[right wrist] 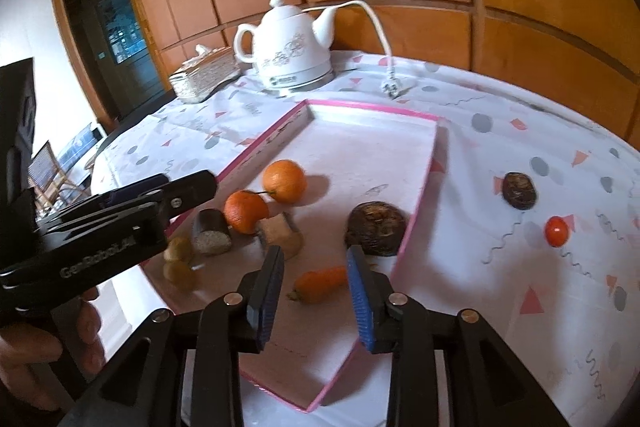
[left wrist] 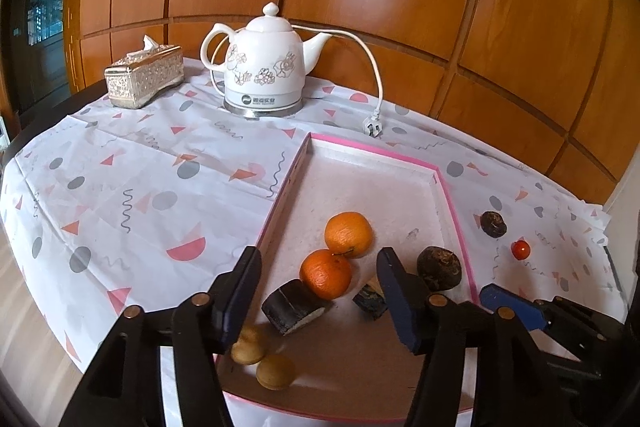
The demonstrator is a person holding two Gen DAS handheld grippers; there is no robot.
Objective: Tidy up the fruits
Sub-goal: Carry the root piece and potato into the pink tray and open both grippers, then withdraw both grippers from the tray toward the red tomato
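Observation:
A shallow pink-rimmed tray (left wrist: 450, 195) (right wrist: 424, 187) holds two oranges (left wrist: 348, 234) (right wrist: 285, 181), a dark cut stalk piece (left wrist: 294, 307) (right wrist: 211, 231), another cut piece (right wrist: 282, 233), a dark round fruit (left wrist: 439, 267) (right wrist: 376, 229), small tan fruits (left wrist: 275, 371) (right wrist: 178, 259) and a small carrot (right wrist: 320, 283). A second dark fruit (left wrist: 493, 223) (right wrist: 519, 190) and a cherry tomato (left wrist: 520, 249) (right wrist: 556, 231) lie on the cloth right of the tray. My left gripper (left wrist: 320, 299) is open and empty above the tray's near end. My right gripper (right wrist: 316, 293) is open, with the carrot just beyond its fingertips.
A white ceramic kettle (left wrist: 264, 67) (right wrist: 294, 55) with its loose cord and plug (left wrist: 373, 127) stands at the back. A tissue box (left wrist: 144, 75) sits to its left. Wood-panelled wall behind. The patterned cloth (left wrist: 140, 187) covers the round table.

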